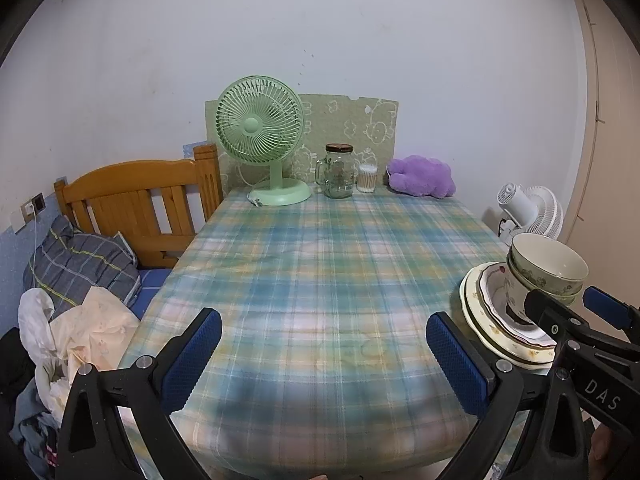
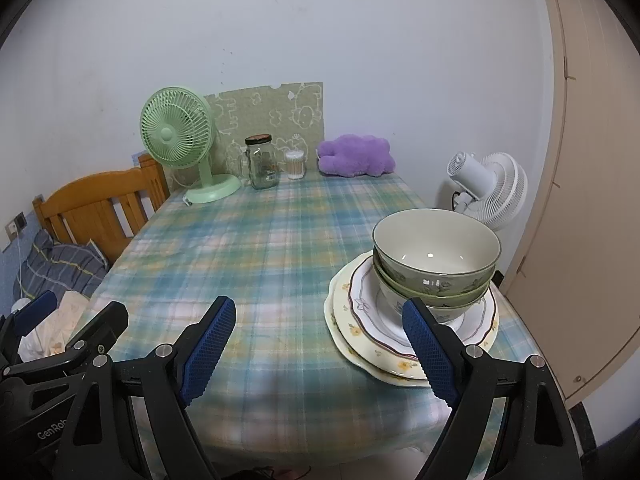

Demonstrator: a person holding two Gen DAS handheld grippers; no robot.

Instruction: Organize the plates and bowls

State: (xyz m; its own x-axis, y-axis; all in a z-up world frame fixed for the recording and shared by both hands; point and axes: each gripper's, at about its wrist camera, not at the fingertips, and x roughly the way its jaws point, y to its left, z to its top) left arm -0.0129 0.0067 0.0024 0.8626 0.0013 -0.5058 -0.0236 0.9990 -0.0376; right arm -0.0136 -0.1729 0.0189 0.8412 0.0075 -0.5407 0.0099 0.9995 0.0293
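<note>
Nested bowls (image 2: 436,258) with green floral outsides sit on stacked plates (image 2: 360,332) at the near right of the plaid table (image 2: 260,264); the top plate has a maroon rim, the bottom one yellow flowers. My right gripper (image 2: 320,350) is open, its right finger in front of the plates' near edge, nothing between the pads. My left gripper (image 1: 324,354) is open over bare cloth, left of the stack. In the left wrist view the bowls (image 1: 548,266) and plates (image 1: 488,320) are partly hidden by the right gripper (image 1: 568,306).
At the table's far end stand a green fan (image 2: 178,140), a glass jar (image 2: 262,164), a cotton-swab tub (image 2: 295,166) and a purple plush (image 2: 354,156). A white fan (image 2: 486,188) is off the right edge. A wooden bed frame (image 1: 136,200) with bedding lies left.
</note>
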